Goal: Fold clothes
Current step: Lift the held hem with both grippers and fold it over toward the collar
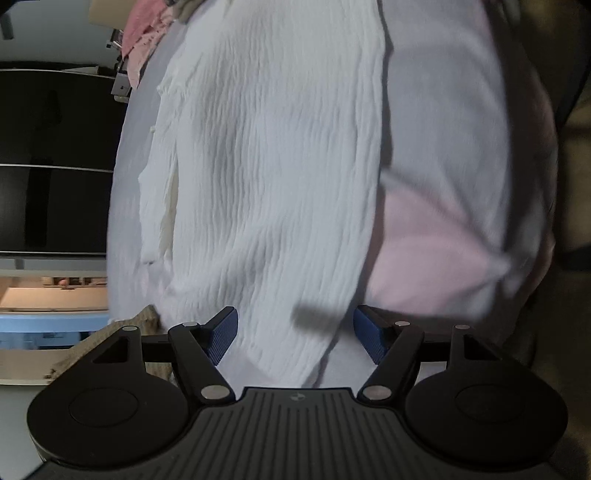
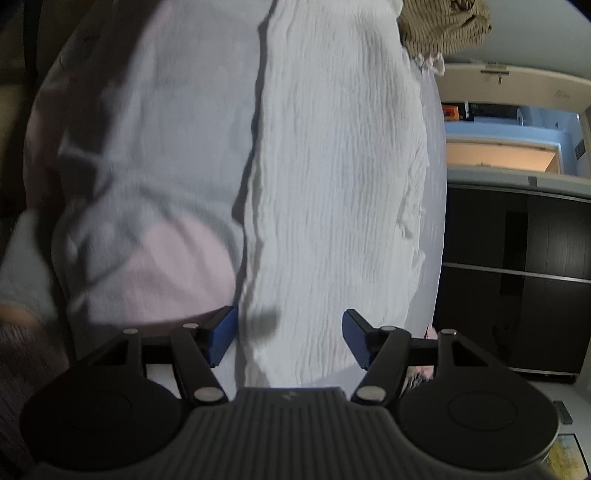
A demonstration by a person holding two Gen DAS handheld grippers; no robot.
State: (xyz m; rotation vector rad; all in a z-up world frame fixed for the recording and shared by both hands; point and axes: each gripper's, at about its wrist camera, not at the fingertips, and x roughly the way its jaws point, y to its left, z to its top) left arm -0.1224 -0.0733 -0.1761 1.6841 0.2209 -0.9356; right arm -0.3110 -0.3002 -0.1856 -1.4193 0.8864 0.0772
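Observation:
A white crinkled garment [image 1: 266, 177] lies in a long folded strip on a pale grey-lilac sheet [image 1: 443, 110]. It also shows in the right wrist view [image 2: 332, 184] on the same sheet [image 2: 166, 129]. My left gripper [image 1: 295, 332] is open, its blue pads either side of the garment's near end, just above it. My right gripper [image 2: 290, 332] is open too, hovering over the garment's other end. Neither holds anything.
A pink cloth patch [image 1: 424, 251] lies beside the garment, also in the right wrist view [image 2: 173, 273]. A tan knitted item [image 2: 443, 26] and a pink garment [image 1: 144, 33] lie at the surface's end. Dark cabinets [image 1: 48, 166] stand past the edge.

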